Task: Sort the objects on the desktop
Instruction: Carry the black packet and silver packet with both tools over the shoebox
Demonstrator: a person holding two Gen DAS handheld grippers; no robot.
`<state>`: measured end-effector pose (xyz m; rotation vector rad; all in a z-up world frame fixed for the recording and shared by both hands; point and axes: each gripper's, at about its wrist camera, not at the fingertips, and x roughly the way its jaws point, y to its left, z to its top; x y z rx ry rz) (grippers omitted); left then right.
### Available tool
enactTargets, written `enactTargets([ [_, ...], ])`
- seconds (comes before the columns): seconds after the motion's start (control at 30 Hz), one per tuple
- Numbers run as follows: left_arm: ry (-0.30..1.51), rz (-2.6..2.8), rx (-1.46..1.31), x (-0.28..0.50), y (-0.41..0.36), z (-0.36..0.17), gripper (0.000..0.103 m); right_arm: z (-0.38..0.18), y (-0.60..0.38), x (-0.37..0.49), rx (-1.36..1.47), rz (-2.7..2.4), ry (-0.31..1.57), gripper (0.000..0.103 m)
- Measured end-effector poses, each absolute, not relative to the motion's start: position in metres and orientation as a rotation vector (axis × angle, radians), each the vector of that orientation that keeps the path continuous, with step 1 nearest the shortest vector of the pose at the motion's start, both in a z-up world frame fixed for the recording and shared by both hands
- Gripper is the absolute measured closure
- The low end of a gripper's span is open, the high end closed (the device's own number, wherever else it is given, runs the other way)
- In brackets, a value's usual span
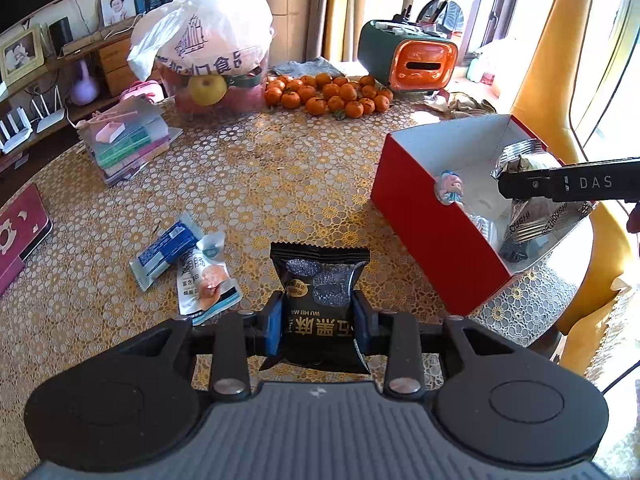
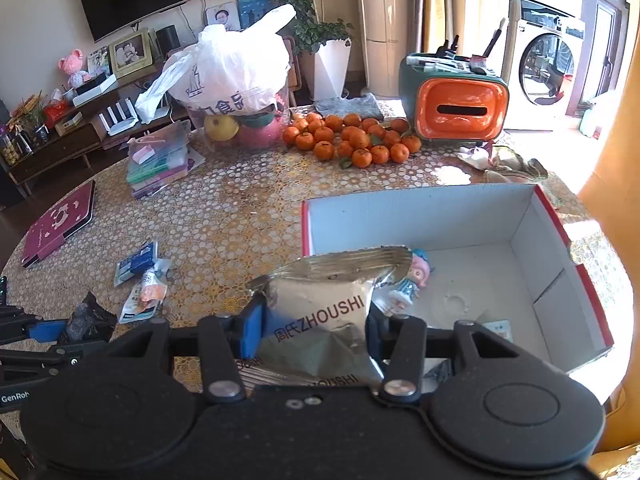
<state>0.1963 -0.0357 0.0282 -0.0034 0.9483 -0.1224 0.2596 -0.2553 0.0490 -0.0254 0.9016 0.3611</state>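
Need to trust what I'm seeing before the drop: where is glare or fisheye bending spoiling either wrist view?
Left wrist view: sunlight blows out the window side at right, and the table bows with the lens; the black packet reads sharp. Right wrist view: glare whitens the table beyond the red box, but the silver packet print is legible.

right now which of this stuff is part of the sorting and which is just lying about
In the job:
- black snack packet in left gripper
- silver ZHOUSHI packet in right gripper
- red box
- two loose packets on the table

Lying about:
- tangerines
- white plastic bag
- orange tissue holder
- stacked cases
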Motion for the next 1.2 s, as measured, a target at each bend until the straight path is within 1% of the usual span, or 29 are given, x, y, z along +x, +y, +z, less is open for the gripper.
enactTargets([
  [0.43, 0.938, -0.246, 0.062, 0.215, -0.101, 0.041, 0.070, 0.049, -0.314, 0.269, -0.006, 0.276, 0.903, 0.055],
  [0.87, 0.946, -0.339, 0.103, 0.243, -0.159, 0.042, 0.070, 0.042, -0.362, 0.279, 0.027, 0.224, 0.908, 0.055],
  [1.2, 0.964, -0.396, 0.124, 0.266, -0.195, 0.034, 0.070, 0.032, -0.381, 0.294, 0.041, 0.209, 0.926, 0.055],
])
